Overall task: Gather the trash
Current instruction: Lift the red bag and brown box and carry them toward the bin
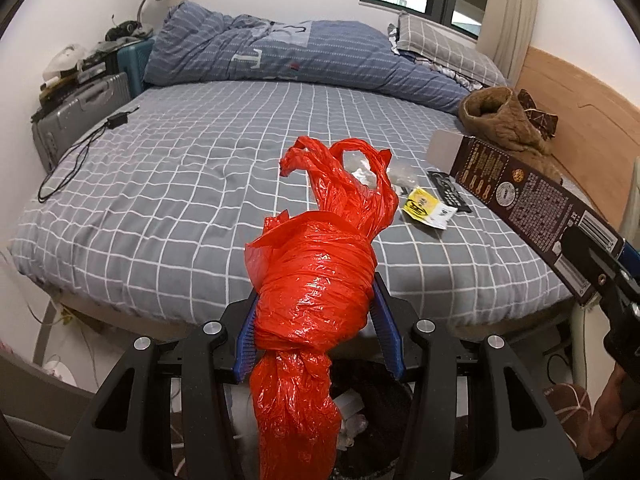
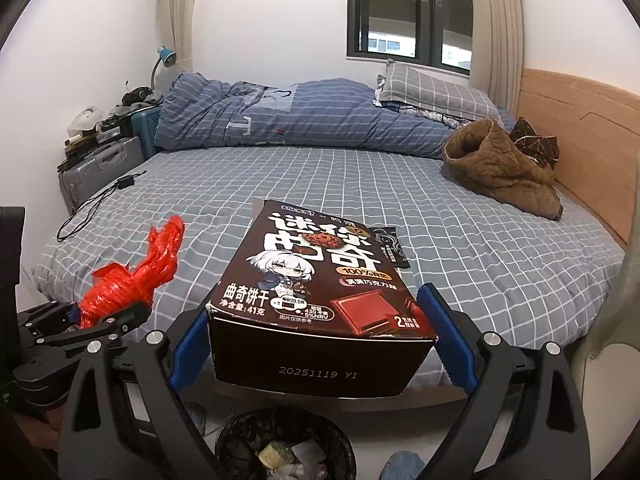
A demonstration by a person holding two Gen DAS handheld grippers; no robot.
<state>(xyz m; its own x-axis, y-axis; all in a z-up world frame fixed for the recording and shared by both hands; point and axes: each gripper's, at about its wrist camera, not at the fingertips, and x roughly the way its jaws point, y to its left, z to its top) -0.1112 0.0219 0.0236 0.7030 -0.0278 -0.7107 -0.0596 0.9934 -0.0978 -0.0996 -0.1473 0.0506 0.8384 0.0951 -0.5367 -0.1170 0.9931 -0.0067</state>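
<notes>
My left gripper (image 1: 316, 320) is shut on a twisted red plastic bag (image 1: 316, 280), whose tail hangs down over a black trash bin (image 1: 372, 396) below. The same red plastic bag (image 2: 128, 280) and left gripper (image 2: 104, 316) show at the left of the right wrist view. My right gripper (image 2: 320, 320) is shut on a dark brown cookie box (image 2: 316, 276), held above the trash bin (image 2: 284, 448) at the foot of the bed. That cookie box (image 1: 520, 200) juts in from the right of the left wrist view. A yellow wrapper (image 1: 426, 207), a black wrapper (image 1: 448, 190) and clear plastic (image 1: 400, 174) lie on the bed.
The bed (image 1: 180, 184) has a grey checked sheet, a blue duvet (image 1: 304, 52) and a pillow (image 1: 444, 48) at the back. A brown coat (image 1: 504, 120) lies by the wooden headboard (image 1: 580, 104). A black cable (image 1: 76, 156) trails at the left edge. Suitcases (image 1: 80, 112) stand beside it.
</notes>
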